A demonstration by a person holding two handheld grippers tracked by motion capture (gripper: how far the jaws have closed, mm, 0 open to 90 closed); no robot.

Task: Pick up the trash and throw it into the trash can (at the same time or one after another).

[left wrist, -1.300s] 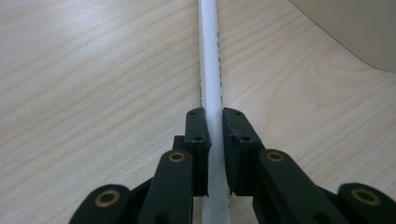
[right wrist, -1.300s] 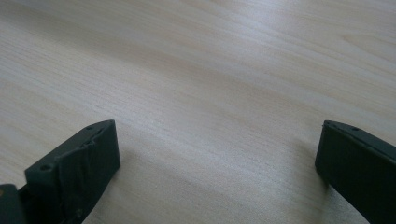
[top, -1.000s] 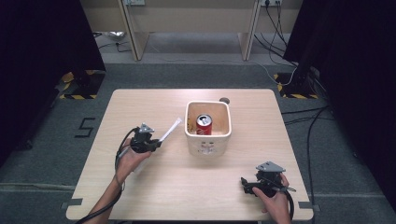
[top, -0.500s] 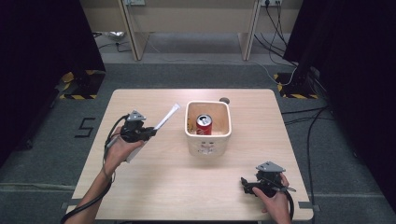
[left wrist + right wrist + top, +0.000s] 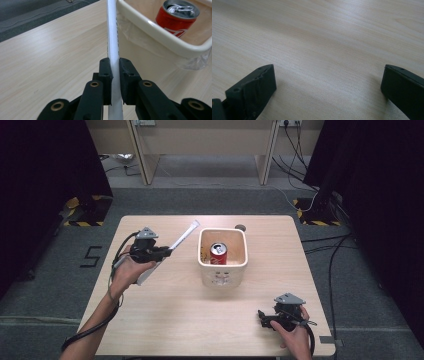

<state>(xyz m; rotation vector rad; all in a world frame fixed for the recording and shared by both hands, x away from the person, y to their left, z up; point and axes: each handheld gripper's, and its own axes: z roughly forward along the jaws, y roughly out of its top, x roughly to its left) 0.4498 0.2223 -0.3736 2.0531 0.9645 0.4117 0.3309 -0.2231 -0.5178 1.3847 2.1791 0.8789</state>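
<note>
White flat stick (image 5: 113, 50), long, thin and strip-like, is clamped between the two black jaws of the left hand-held gripper (image 5: 114, 75); the jaws press on both of its faces, with no gap showing in the left gripper view. From the jaws the stick runs forward and passes just beside the outer wall of the cream bin (image 5: 160, 37), close to its rim; whether it touches the wall cannot be told. In the high view the stick (image 5: 182, 236) slants up from the left hand-held gripper (image 5: 165, 252) toward the bin's (image 5: 204, 247) far left corner, its free end lifted above the counter (image 5: 165, 315).

The bin, a square cream tub with a clear plastic liner folded over its rim, stands near the middle of the counter. Inside it a red drink can (image 5: 218, 253) stands upright, silver top showing; in the left gripper view the can (image 5: 177, 17) sits past the bin's near rim.

Near the bin's right front corner, well apart from it, the right hand-held gripper (image 5: 261, 316) is held low over the counter by the person's right hand (image 5: 292, 337). In the right gripper view its jaws stand wide apart with nothing between them, bare pale wood under them.

A small dark round spot (image 5: 240, 227) lies on the counter just behind the bin.
</note>
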